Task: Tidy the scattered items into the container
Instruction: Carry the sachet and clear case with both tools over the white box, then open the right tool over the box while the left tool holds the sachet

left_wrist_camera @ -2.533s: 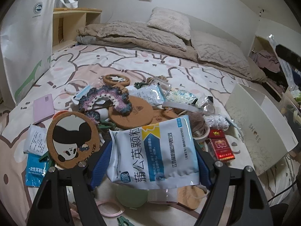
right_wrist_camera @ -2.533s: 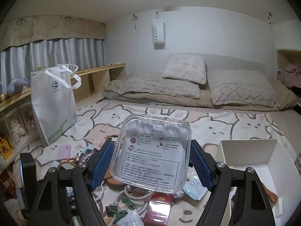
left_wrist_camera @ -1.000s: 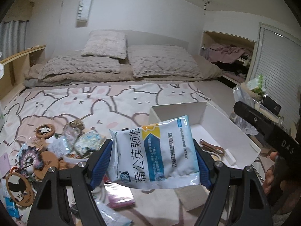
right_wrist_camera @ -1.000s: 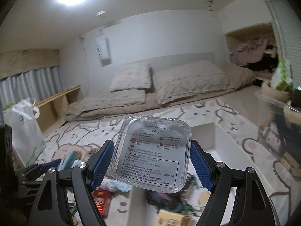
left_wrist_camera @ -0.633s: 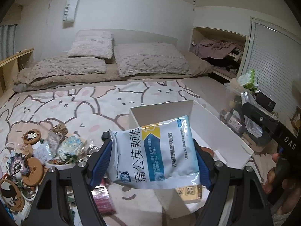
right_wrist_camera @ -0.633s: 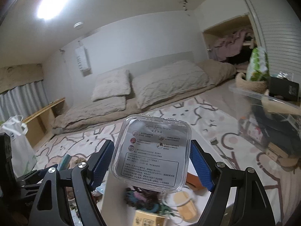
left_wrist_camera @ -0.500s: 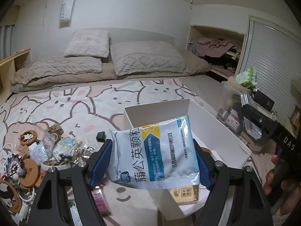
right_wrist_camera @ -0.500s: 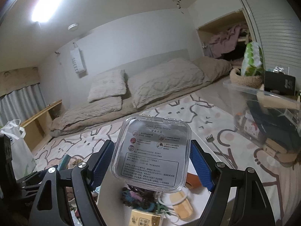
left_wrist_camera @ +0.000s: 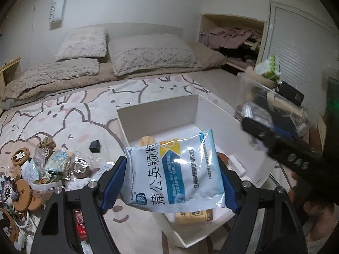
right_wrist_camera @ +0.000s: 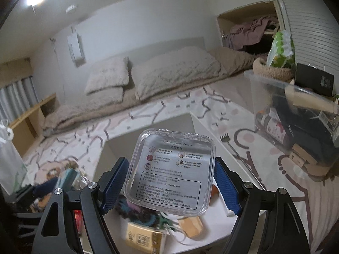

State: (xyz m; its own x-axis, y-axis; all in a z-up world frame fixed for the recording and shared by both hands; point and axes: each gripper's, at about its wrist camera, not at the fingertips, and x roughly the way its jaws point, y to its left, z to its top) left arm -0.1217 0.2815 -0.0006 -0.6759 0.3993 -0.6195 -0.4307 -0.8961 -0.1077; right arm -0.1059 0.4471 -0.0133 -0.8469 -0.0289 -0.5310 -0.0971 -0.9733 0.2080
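Note:
My left gripper [left_wrist_camera: 172, 178] is shut on a white and blue medicine sachet [left_wrist_camera: 173, 173], held over the near part of the open white box [left_wrist_camera: 161, 112] on the bed. The right gripper [right_wrist_camera: 170, 183] is shut on a clear square plastic case [right_wrist_camera: 169, 172] with a silver instruction label, hanging above the same white box [right_wrist_camera: 195, 124]. Inside the box lie a yellow carton [right_wrist_camera: 144, 236], a dark knitted piece [right_wrist_camera: 137, 209] and a wooden item [right_wrist_camera: 190, 223]. The other gripper's black body [left_wrist_camera: 281, 146] shows at the right of the left wrist view.
Scattered items [left_wrist_camera: 42, 165] lie in a pile on the rabbit-print bedspread [left_wrist_camera: 70, 110] left of the box: cork coasters, small packets, a black cube [left_wrist_camera: 95, 146], a red pack [left_wrist_camera: 79, 224]. A clear storage bin [right_wrist_camera: 296, 114] stands right of the bed. Pillows [left_wrist_camera: 146, 53] lie at the far end.
Both grippers have swung right from the pile and come down over the white box, each keeping its item. The box now lies directly under them and looks closer.

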